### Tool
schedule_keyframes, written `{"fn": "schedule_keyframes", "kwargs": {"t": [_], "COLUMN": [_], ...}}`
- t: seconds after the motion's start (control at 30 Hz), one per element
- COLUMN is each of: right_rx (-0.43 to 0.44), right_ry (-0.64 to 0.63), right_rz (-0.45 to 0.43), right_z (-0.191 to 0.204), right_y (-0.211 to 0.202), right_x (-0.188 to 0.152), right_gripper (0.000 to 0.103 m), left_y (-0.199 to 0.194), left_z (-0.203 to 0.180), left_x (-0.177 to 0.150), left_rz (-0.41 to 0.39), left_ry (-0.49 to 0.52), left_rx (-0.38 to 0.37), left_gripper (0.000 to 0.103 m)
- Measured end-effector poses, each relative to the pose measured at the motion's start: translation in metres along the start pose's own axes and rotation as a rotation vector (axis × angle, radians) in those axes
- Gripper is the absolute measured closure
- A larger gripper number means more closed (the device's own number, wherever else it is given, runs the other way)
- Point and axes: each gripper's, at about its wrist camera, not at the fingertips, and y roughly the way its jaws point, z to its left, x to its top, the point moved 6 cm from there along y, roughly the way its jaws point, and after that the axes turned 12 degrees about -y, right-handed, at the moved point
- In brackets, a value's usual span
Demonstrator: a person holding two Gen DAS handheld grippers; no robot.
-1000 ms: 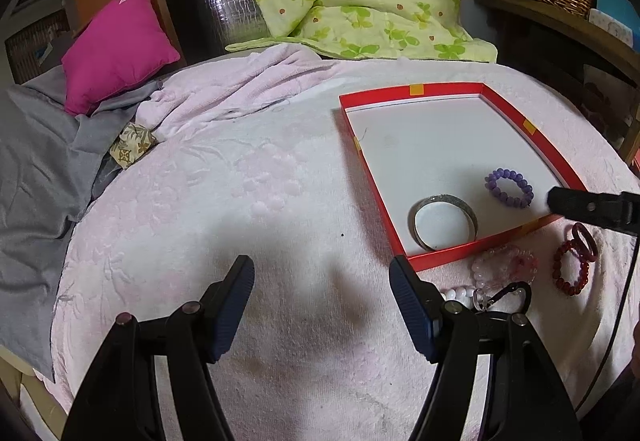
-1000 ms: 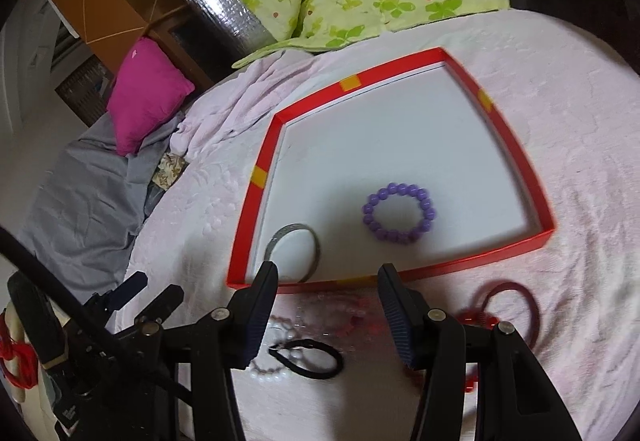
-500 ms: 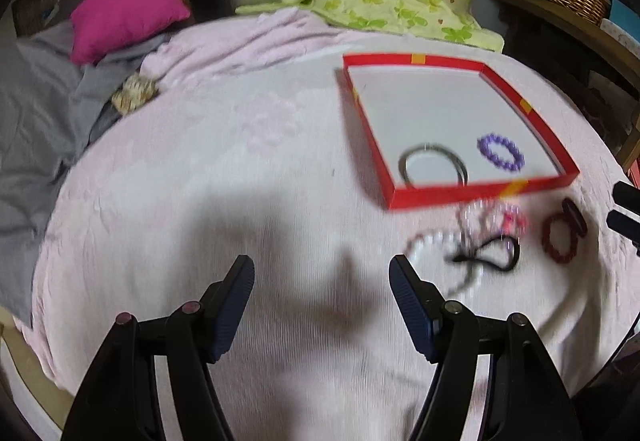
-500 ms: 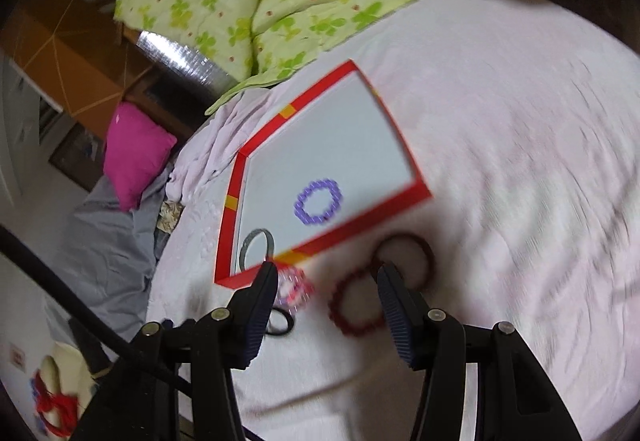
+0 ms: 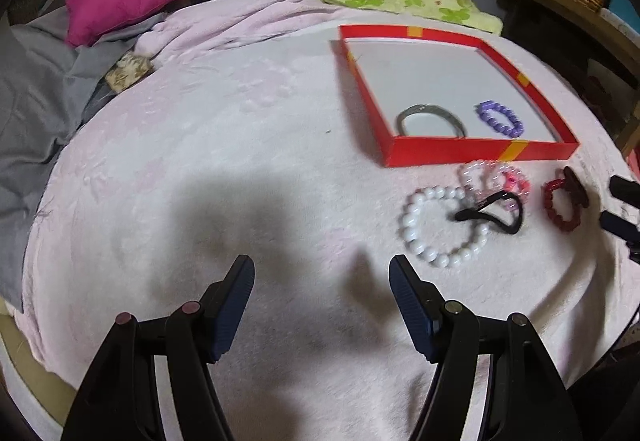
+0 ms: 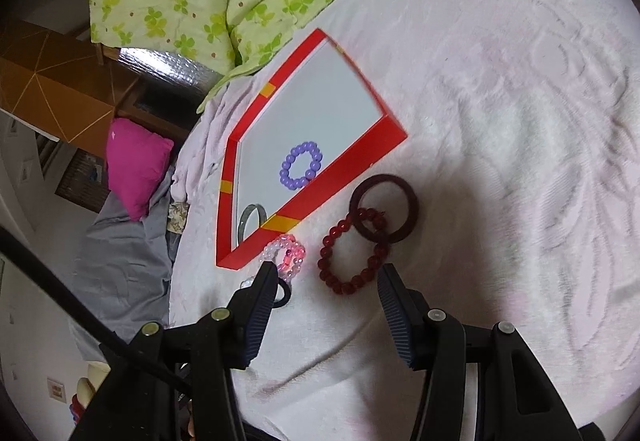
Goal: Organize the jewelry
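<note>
You see a red tray [image 5: 472,151] lying flat on the bed, holding a silver bangle [image 5: 431,118] and a purple bead bracelet [image 5: 501,118]. Just outside its near wall lie a white pearl bracelet [image 5: 440,227], a pink bead bracelet [image 6: 286,255], a black hair tie [image 5: 494,212], a red bead bracelet [image 6: 354,253] and a dark ring bangle [image 6: 384,207].

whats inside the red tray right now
Inside the red tray lie a silver bangle and a purple bead bracelet on its white floor. From the right wrist view the near wall hides part of the bangle.
</note>
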Motion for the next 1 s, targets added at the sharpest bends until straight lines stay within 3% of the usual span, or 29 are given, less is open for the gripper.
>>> {"fn": "schedule_keyframes", "kwargs": {"t": [0.3, 0.6, 1.0], "right_rx": [0.01, 0.023, 0.028], "right_ry": [0.005, 0.013, 0.006], "right_rz": [0.042, 0.048, 0.042], "right_z": [0.003, -0.005, -0.004], "right_y": [0.01, 0.002, 0.001], "right_x": [-0.003, -0.003, -0.003], "right_gripper": [0.047, 0.047, 0.047], "left_y": [0.0, 0.015, 0.019], "left_z": [-0.028, -0.047, -0.074], "left_x": [0.007, 0.008, 0.011], "left_rz": [0.003, 0.049, 0.046], "left_ry": [0.016, 0.013, 0.034], "left_rx": [-0.142, -0.159, -0.212], "left_gripper": [0.032, 0.032, 0.032]}}
